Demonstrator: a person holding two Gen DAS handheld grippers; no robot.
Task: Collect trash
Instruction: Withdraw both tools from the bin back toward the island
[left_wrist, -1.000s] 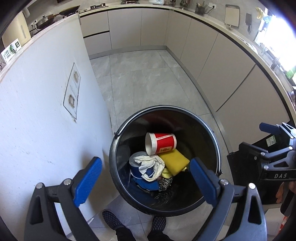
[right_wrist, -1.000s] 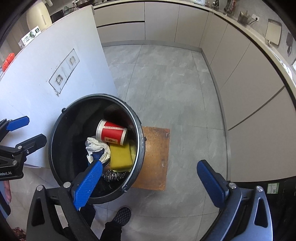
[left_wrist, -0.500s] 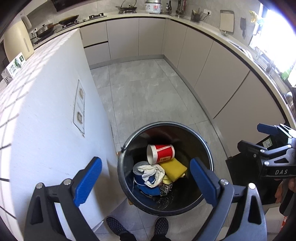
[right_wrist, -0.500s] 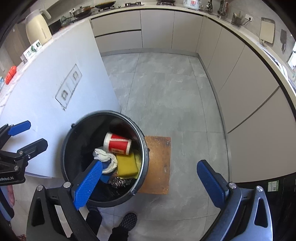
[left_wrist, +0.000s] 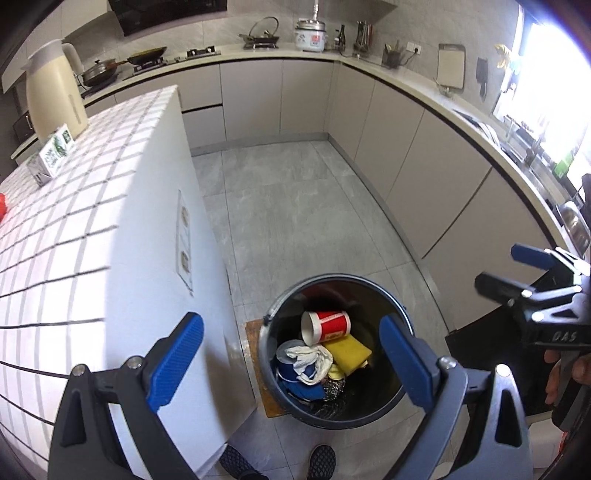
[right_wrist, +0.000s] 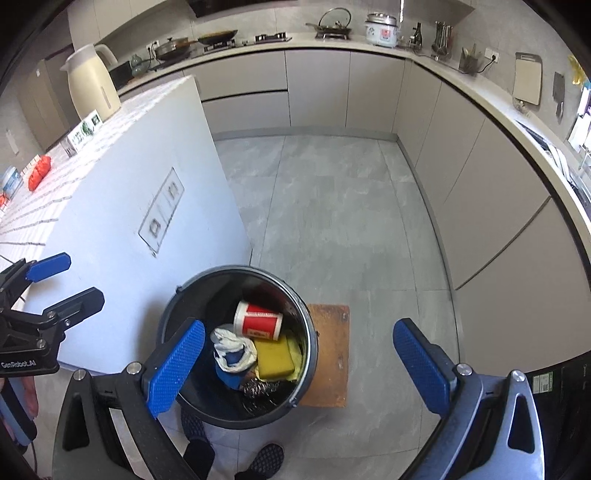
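We hold the left gripper (left_wrist: 291, 363) and right gripper (right_wrist: 301, 363) above the round black plastic bin (left_wrist: 391, 400), both jaws spread wide and empty. Inside the bin lie a red-and-white paper cup (left_wrist: 325, 325), yellow sponge (left_wrist: 349, 351) and crumpled white tissue (left_wrist: 308, 360).

A home kitchen is shown: a gas hob (left_wrist: 201, 53) with pans, a rice cooker (left_wrist: 311, 35), beige cabinets (left_wrist: 306, 98), and what seems a sink (left_wrist: 574, 221) at right.
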